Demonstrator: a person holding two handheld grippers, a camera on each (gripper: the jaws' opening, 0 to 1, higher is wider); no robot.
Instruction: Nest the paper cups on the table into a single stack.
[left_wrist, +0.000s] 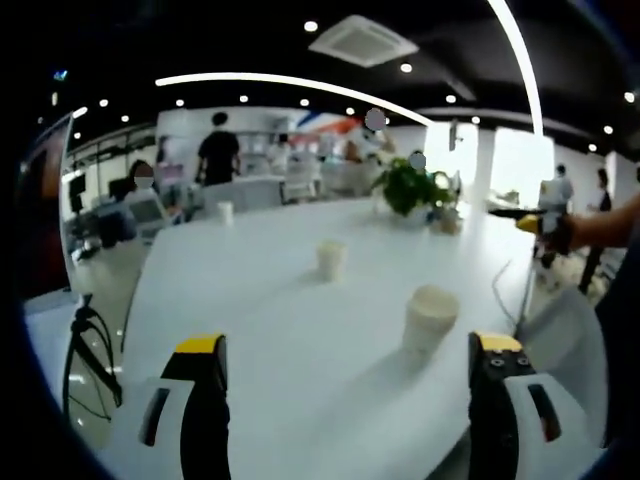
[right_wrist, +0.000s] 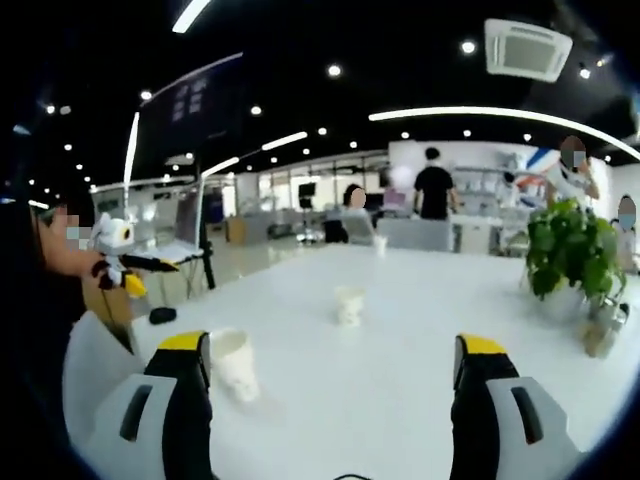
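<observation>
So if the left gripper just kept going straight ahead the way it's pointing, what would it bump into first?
Probably nothing soon: the open left gripper points at bare white table. The farther paper cup sits closest to that line; the nearer paper cup sits right of it. Depth is hard to judge.

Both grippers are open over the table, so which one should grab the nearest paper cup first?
Probably the left gripper: the nearest cup stands close ahead, just inside its right jaw. For the right gripper, that cup sits beside its left jaw, off to one side.
</observation>
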